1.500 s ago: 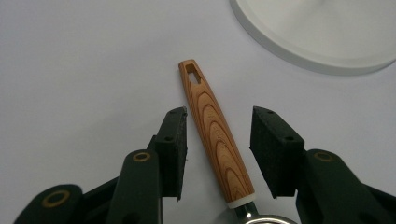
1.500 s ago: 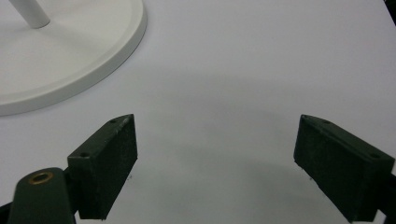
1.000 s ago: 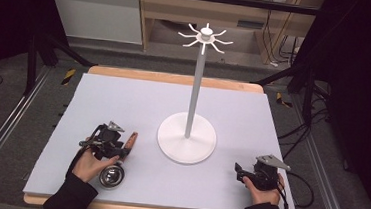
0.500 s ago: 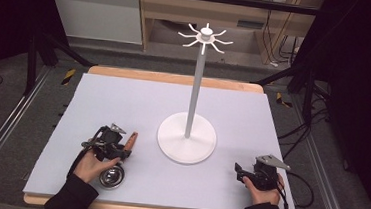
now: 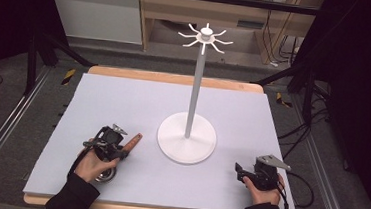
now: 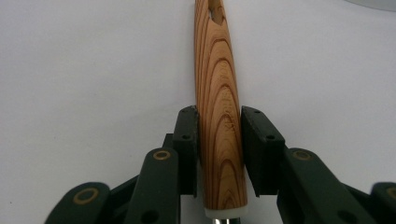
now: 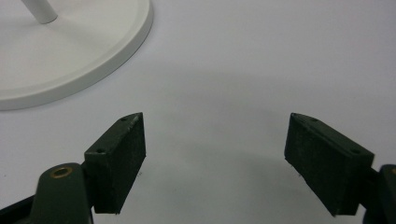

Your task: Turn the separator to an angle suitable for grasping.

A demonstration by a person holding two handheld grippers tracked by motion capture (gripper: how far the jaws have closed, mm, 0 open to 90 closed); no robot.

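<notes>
Surface: a pale grey mat (image 5: 123, 99) covers a wooden table (image 5: 175, 77); dark floor, rails and cables lie around it, with wooden shelving behind.
Stand: a white stand (image 5: 187, 134) with a round base, a tall pole and short hooks at the top sits near the middle of the mat; its base edge is in the right gripper view (image 7: 70, 51).
Tool: a utensil with a wooden handle (image 6: 218, 107) lies low over the mat at front left; its round metal head (image 5: 104, 174) shows under the person's left hand (image 5: 92, 165).
Left gripper (image 6: 218, 149): its jaws are clamped on the handle near the metal end, the handle running forward between them toward the stand.
Right gripper (image 7: 212, 158): jaws spread wide with nothing between them, low over bare mat at front right, just beside the stand base.
Risk, slip: the handle is smooth, tapered and held at one short stretch, so it may twist or slide out once lifted.
Risk, droop: the metal head's weight, behind the grip, could tip the tool.
Risk, stand: the pole is tall and slim; a knock from the handle could rock it.
Risk, hooks: the handle's small hole may miss a hook.
</notes>
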